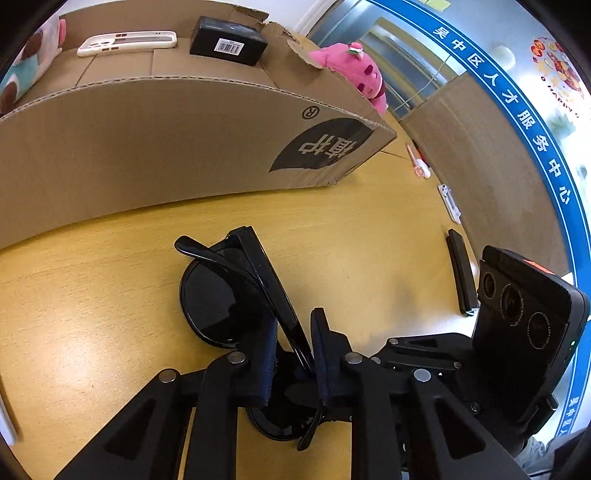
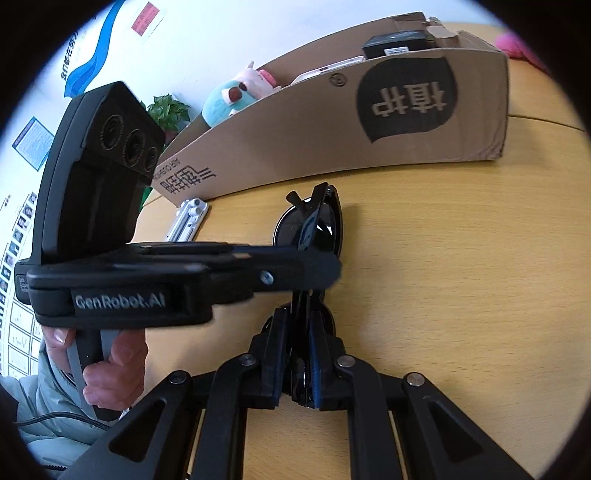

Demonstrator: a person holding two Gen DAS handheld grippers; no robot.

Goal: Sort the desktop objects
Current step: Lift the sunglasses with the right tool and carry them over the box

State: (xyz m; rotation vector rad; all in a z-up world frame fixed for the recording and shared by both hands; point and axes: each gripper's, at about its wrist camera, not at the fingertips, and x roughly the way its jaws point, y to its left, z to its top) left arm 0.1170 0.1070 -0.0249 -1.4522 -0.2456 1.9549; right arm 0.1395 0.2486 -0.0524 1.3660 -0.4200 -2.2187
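Yellow wood-grain desk (image 2: 461, 280); white wall (image 2: 221, 33), blue banner (image 1: 517, 107); potted plant (image 2: 168, 110).

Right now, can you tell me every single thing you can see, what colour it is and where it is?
sunglasses: one, black, folded, on the table, gripped by both sets of fingers
cardboard box: one, brown, open top, on the table behind the sunglasses
phone case: one, white, inside the box
small box with barcode: one, black, inside the box
plush toy: one, blue and pink, at the box's end
pink plush toy: one, behind the box's other end
potted plant: one, green, by the wall
table: one, yellow wood
left gripper: black, shut on the sunglasses
right gripper: black, shut on the sunglasses
hand: one, holding the left gripper's handle
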